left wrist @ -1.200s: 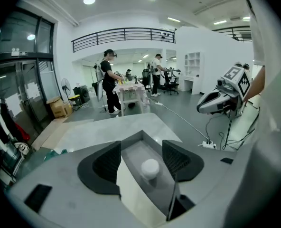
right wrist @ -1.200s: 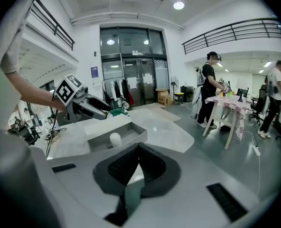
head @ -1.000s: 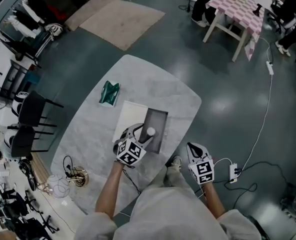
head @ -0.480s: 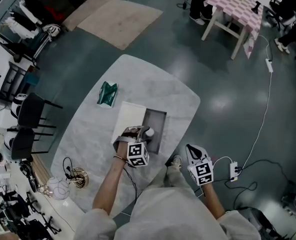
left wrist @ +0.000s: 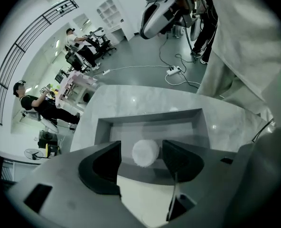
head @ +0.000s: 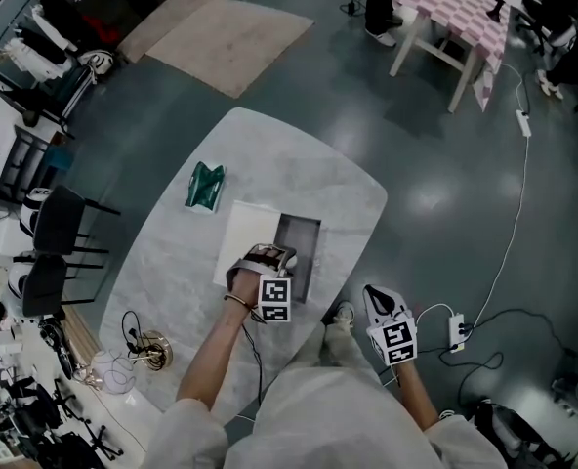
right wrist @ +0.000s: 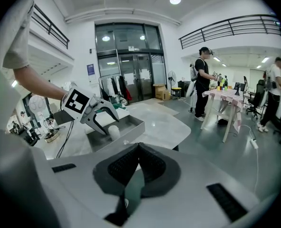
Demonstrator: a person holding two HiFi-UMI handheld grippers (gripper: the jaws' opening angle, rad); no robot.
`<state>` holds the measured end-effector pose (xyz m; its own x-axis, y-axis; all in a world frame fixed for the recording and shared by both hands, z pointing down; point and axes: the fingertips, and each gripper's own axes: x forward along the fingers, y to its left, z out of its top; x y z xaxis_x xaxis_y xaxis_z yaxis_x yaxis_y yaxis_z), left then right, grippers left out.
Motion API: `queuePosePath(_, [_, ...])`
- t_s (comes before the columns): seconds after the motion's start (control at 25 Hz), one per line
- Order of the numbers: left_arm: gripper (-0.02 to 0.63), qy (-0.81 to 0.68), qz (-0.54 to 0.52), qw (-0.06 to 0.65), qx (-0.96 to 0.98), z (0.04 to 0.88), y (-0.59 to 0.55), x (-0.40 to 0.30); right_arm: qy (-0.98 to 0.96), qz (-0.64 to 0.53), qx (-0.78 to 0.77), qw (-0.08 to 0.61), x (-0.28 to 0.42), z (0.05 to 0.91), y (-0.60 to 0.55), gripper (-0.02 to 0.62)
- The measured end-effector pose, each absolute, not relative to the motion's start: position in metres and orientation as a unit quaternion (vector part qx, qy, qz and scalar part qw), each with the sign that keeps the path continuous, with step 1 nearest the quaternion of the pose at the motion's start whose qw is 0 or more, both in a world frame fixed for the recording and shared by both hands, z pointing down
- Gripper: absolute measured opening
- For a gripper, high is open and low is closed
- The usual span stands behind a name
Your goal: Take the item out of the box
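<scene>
**A:** Starting with the head view, where does the box (head: 305, 233) lie?

**B:** On the bench (head: 299, 164), at one o'clock from the left tongs (head: 272, 258), which reach over its near edge. The right tongs (head: 380, 293) hang off the bench at four o'clock, so the left hand is much nearer.

**A:** And the left gripper view?

**B:** The jaws are apart. The white item (left wrist: 145, 152) sits in the box at twelve o'clock, framed between them with a sliver of gap on each side. Only its round top shows.

**A:** The right gripper view?

**B:** Those jaws are pressed together on nothing. At ten o'clock the item stands upright between the left tongs' tips. I judge that closing them is the next move.
</scene>
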<state>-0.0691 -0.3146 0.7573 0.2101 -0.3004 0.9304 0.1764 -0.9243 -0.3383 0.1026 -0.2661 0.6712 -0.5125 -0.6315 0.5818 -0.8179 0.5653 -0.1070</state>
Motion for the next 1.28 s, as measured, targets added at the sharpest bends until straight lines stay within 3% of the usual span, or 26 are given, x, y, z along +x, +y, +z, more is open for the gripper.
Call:
queuePosePath(0.84, [0.247, -0.018, -0.658, 0.152, -0.738, 0.804, -0.318, -0.068, -0.838, 0.197, 0.441, 0.253, 0.121, 0.678, -0.268, 0.002])
queuePosePath(1.0, [0.199, -0.019, -0.659, 0.151, -0.736, 0.806, -0.318, -0.068, -0.839, 0.2, 0.437, 0.254, 0.121, 0.678, -0.267, 0.002])
queuePosePath(1.28, [0.187, -0.021, -0.659, 0.146, -0.738, 0.807, -0.318, -0.067, -0.841, 0.201, 0.433, 0.256, 0.119, 0.679, -0.267, 0.002])
